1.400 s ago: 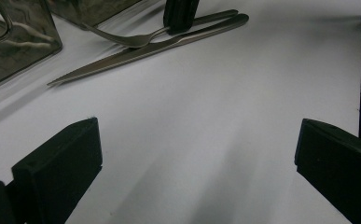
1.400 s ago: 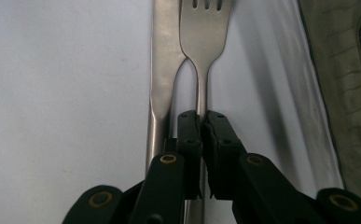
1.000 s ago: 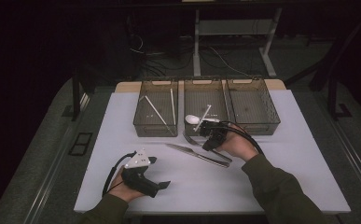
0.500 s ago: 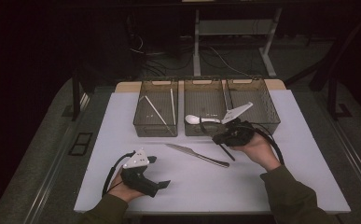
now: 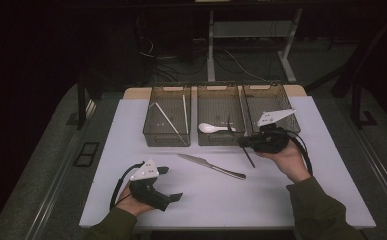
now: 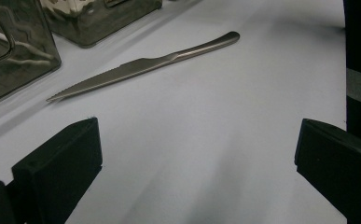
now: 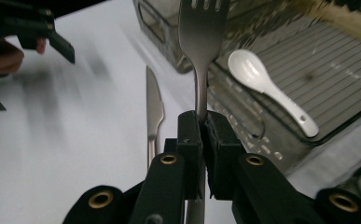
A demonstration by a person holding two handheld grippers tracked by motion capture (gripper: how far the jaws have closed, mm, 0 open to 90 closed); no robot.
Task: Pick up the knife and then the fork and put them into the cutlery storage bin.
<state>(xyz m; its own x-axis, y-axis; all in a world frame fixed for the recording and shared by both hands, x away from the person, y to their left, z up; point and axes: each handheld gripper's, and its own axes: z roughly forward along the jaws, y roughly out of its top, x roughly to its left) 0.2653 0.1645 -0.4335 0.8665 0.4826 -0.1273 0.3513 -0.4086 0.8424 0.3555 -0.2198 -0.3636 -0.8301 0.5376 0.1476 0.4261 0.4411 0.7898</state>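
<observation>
Nearest us, our right gripper (image 7: 200, 128) is clamped on the neck of the fork (image 7: 201, 32), thin, stiff, slick steel that could pivot, held above the table's (image 5: 131, 125) far side, probably over the middle bin's (image 5: 220, 140) front edge.

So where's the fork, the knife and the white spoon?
fork (image 7: 201, 28): right gripper view, on its head just below the tines.
knife (image 6: 136, 67): left gripper view, middle of its blade.
white spoon (image 7: 249, 67): right gripper view, on its bowl.
</observation>
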